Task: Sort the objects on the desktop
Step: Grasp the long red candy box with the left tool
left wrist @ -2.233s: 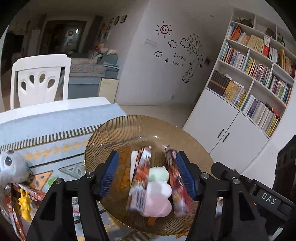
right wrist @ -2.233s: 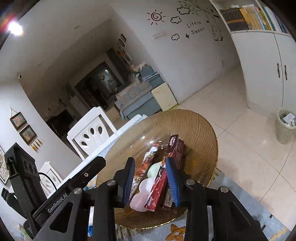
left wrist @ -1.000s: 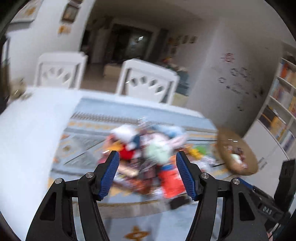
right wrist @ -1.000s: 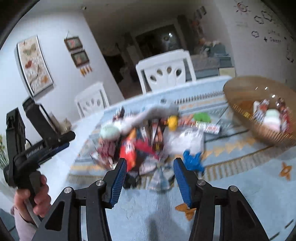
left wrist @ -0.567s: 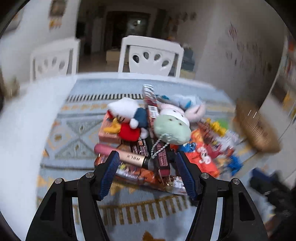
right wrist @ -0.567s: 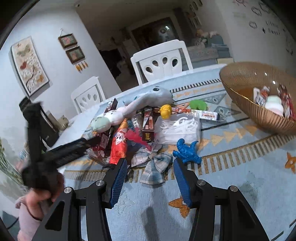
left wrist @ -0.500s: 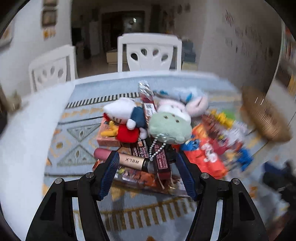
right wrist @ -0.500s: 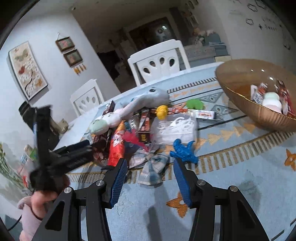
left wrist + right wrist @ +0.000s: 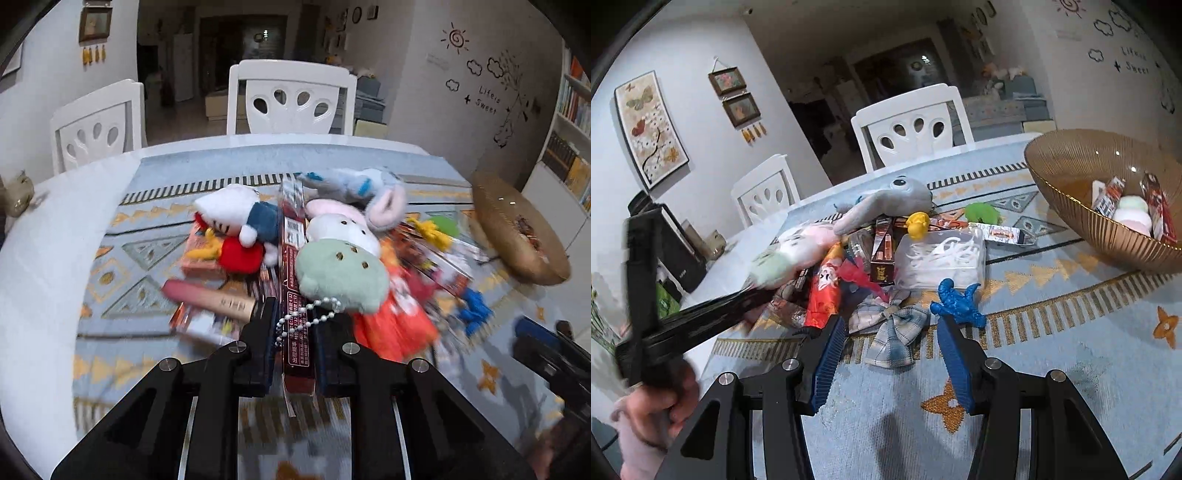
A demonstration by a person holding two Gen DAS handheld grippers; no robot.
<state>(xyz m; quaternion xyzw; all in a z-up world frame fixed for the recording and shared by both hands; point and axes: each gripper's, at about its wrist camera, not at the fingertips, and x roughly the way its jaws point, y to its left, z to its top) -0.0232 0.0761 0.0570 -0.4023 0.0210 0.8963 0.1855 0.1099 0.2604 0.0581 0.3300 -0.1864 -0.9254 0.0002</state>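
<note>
The left tongs (image 9: 295, 332) are clamped on the near end of a long dark-red snack packet (image 9: 295, 295) that lies in the pile of toys and packets mid-worktop, a green plush keychain (image 9: 341, 273) resting on it. The right tongs (image 9: 892, 350) hover open and empty above a plaid bow (image 9: 894, 332), just beside a blue toy figure (image 9: 956, 301). The amber ribbed bowl (image 9: 1067, 192) stands to the right, well apart from the pile.
</note>
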